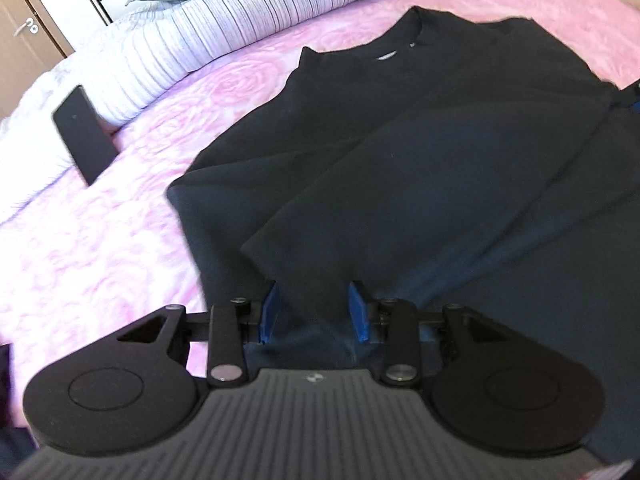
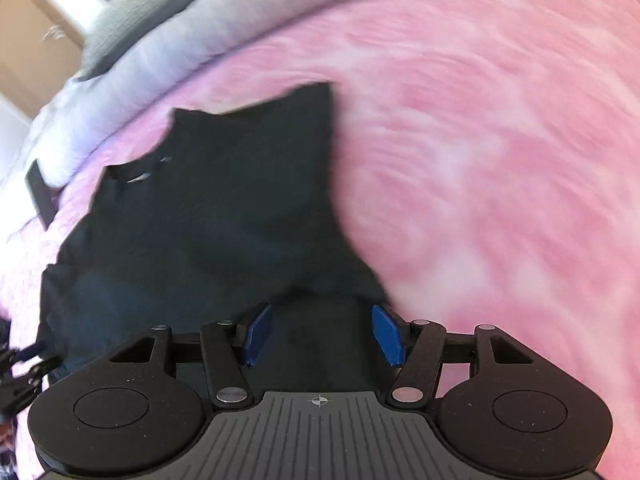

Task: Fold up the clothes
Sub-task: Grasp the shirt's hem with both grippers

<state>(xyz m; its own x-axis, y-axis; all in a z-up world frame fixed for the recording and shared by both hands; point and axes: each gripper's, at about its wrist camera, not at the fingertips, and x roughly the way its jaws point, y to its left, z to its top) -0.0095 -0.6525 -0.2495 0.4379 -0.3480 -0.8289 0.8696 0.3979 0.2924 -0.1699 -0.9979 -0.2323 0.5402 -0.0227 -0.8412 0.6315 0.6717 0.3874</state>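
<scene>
I have the black sweatshirt [image 1: 400,152] lying flat on the pink rose-patterned bedspread [image 1: 100,240], one sleeve folded across the body, presumably to narrow it. My left gripper [image 1: 316,312] stands part open astride that sleeve's cuff end, not pinching, while my right gripper [image 2: 322,334] hangs wide open and empty over the hem. A striped duvet [image 1: 192,40], pillows and a black phone-like slab [image 1: 86,134] lie beyond.

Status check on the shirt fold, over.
Left gripper open, sleeve cloth lying between its jaws. Right gripper open over the shirt's edge. Black shirt flat on pink bedspread. Black phone lies clear.
</scene>
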